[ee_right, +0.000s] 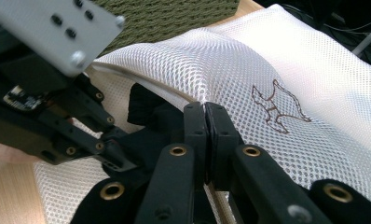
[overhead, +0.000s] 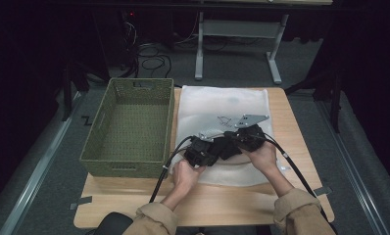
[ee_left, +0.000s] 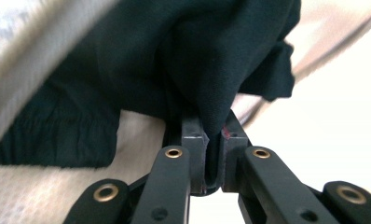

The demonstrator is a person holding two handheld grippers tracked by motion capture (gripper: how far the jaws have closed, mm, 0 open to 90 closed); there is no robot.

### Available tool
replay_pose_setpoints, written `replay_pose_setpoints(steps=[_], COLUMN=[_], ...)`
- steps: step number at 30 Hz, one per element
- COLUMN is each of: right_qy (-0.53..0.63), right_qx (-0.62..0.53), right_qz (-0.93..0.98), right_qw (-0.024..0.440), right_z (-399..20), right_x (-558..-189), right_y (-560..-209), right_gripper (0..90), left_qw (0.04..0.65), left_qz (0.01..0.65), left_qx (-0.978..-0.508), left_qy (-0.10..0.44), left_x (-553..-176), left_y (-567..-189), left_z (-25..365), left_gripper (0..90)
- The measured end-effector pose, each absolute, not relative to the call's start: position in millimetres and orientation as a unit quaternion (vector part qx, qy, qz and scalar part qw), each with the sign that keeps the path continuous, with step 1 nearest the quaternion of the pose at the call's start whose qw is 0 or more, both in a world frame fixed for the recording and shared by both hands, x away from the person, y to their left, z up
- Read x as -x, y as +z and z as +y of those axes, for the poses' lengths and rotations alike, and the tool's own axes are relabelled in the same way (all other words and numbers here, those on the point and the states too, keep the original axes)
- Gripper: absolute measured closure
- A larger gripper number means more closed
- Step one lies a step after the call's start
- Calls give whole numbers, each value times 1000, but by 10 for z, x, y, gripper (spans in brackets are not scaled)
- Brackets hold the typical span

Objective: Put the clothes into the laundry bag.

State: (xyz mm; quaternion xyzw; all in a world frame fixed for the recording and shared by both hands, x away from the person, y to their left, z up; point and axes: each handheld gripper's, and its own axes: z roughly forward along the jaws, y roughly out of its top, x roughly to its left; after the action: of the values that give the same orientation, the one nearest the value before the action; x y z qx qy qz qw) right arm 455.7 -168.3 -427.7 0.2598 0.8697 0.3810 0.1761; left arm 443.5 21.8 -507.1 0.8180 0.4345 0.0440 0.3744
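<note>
A white mesh bag (overhead: 222, 103) with a small animal outline lies flat on the wooden table (overhead: 134, 200). At its near edge sits a bunched black garment (overhead: 228, 148). My left gripper (overhead: 213, 148) is shut on a fold of that black garment (ee_left: 211, 56), the cloth pinched between its pads. My right gripper (ee_right: 205, 109) is shut on the raised edge of the mesh bag (ee_right: 277, 60), holding the top layer up over the black garment (ee_right: 146, 107). The two grippers face each other, nearly touching, with my right gripper (overhead: 236, 138) on the right.
A green woven basket (overhead: 97, 117) stands on the table's left half, close beside the bag. Cables trail from both grippers toward the near edge. Beyond the table stand a metal desk frame (overhead: 200, 44) and loose cables on the grey floor.
</note>
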Motion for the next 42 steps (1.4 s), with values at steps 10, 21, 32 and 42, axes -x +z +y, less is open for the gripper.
replay_pose_setpoints(steps=[10,21,32,42], right_qy=[381,381,380,382], right_qx=[-259,-260,-259,-261], right_qz=[869,870,870,869], right_qw=[180,172,175,177], right_z=[-1727,-1695,-1700,-1697], right_x=[-4553,-4562,-4559,-4551], right_y=[-4229,-4271,-4269,-4265], right_gripper=[894,894,894,894], left_qw=[404,405,394,371], left_qz=[453,469,451,440], left_qx=[-792,-779,-796,-814], left_qy=[62,99,83,77], left_x=[-4651,-4717,-4589,-4438], left_y=[-4950,-5075,-4951,-4985], left_z=[73,-27,91,162], left_gripper=[851,837,564,539])
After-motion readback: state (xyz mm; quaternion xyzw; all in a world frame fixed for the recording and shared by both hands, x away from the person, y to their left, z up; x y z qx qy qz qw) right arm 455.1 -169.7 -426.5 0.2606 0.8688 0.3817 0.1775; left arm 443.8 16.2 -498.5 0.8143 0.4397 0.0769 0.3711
